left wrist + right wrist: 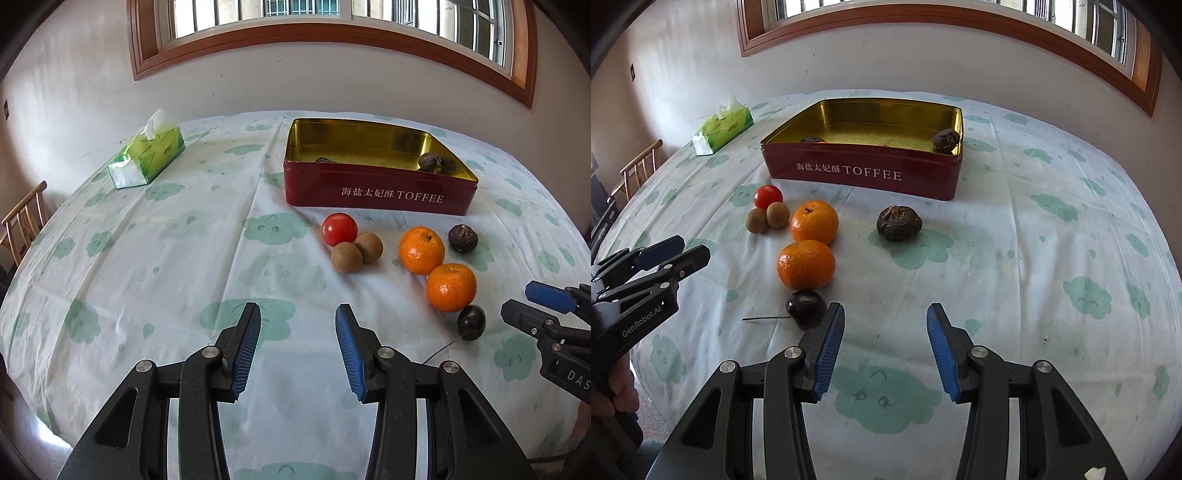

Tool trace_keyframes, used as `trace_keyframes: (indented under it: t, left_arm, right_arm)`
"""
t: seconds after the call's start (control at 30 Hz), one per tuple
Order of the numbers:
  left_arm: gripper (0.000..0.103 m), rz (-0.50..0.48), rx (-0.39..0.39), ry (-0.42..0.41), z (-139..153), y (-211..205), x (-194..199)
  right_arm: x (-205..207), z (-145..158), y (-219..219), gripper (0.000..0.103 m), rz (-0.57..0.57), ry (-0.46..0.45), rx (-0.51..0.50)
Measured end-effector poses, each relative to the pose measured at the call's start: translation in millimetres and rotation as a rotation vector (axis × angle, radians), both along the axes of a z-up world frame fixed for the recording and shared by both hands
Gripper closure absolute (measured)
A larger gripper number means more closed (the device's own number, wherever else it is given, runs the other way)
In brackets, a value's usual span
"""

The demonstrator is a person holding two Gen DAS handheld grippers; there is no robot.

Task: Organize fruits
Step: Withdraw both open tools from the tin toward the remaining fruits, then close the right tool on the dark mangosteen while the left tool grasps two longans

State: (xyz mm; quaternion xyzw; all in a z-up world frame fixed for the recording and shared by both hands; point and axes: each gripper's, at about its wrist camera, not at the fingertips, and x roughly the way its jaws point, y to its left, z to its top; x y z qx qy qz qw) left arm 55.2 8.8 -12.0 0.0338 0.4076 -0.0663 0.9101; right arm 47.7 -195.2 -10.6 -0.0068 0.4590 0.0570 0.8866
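A red toffee tin (380,194) (864,177) with a gold inside stands at the back and holds two dark wrinkled fruits (430,161) (946,140). In front of it lie a red tomato (339,229) (768,196), two brown longans (346,257) (778,215), two oranges (421,250) (806,264), a dark wrinkled fruit (463,238) (899,223) and a dark cherry with a stem (471,322) (806,305). My left gripper (298,350) (683,251) is open and empty, left of the fruits. My right gripper (885,350) (517,306) is open and empty, just right of the cherry.
A green tissue box (147,155) (722,127) lies at the back left of the table, which has a white cloth with green clouds (147,258). A wooden chair (24,218) stands past the left edge. A wall with a window is behind.
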Motion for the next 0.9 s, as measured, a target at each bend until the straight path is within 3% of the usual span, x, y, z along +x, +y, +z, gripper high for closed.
trace_keyframes:
  t: [0.57,0.77,0.9]
  left_arm:
    - [0.059,0.040,-0.009,0.031,-11,18,-3]
    - [0.059,0.047,-0.016,0.041,-14,21,-2]
    - [0.059,0.051,-0.019,0.044,-15,22,-2]
  right_arm:
    - [-1,-15,34,0.060,0.105,0.052,0.028]
    - [9,-18,44,0.073,0.116,0.051,0.022]
    - [9,-19,48,0.075,0.119,0.044,0.013]
